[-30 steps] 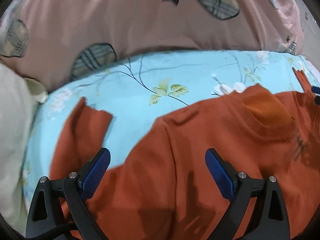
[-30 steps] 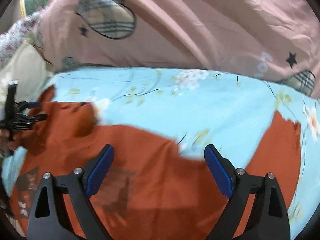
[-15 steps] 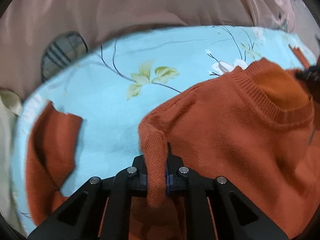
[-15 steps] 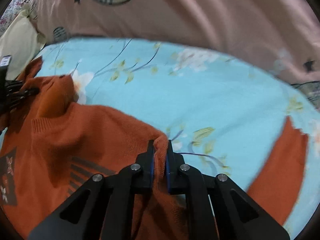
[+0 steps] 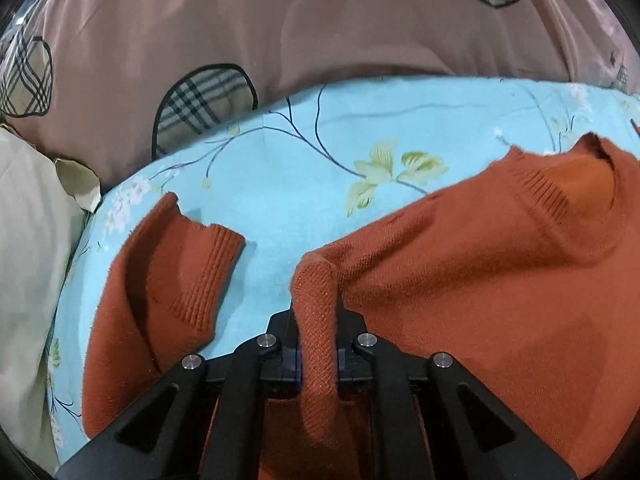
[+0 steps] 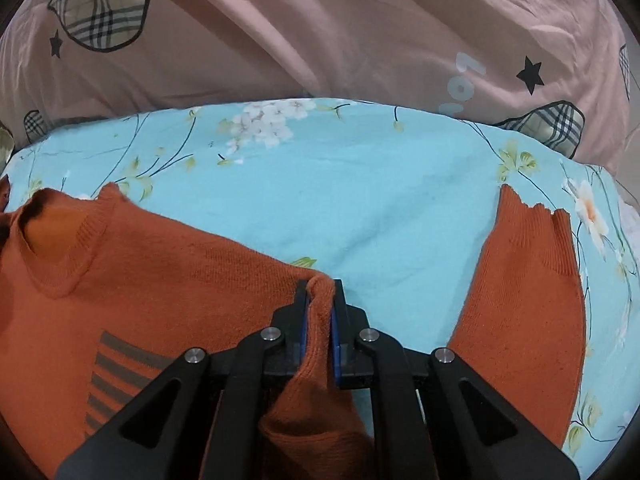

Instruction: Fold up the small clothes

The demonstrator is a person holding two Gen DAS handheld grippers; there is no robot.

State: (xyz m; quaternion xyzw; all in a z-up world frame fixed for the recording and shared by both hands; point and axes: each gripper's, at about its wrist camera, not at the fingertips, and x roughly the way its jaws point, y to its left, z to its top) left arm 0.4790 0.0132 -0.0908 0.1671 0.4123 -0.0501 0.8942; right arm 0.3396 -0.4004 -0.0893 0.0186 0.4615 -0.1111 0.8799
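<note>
A small rust-orange knit sweater (image 5: 480, 280) lies front up on a light-blue floral sheet (image 5: 304, 184). My left gripper (image 5: 316, 312) is shut on a pinched fold at its left shoulder. The left sleeve (image 5: 168, 264) lies beside it, cuff pointing away. In the right wrist view my right gripper (image 6: 319, 300) is shut on a fold at the sweater's (image 6: 160, 280) right shoulder. The right sleeve (image 6: 528, 300) lies to the right. The collar (image 6: 52, 248) is at the left, grey stripes (image 6: 120, 368) below it.
A pink quilt (image 5: 320, 32) with plaid patches and black stars is bunched along the far side of the sheet; it also shows in the right wrist view (image 6: 340, 32). A cream pillow (image 5: 28, 260) lies at the left edge.
Both grippers were open above the sweater a second ago; they came down and closed on the shoulders. Since half a second ago both views have shifted slightly, the pinched folds still held.
</note>
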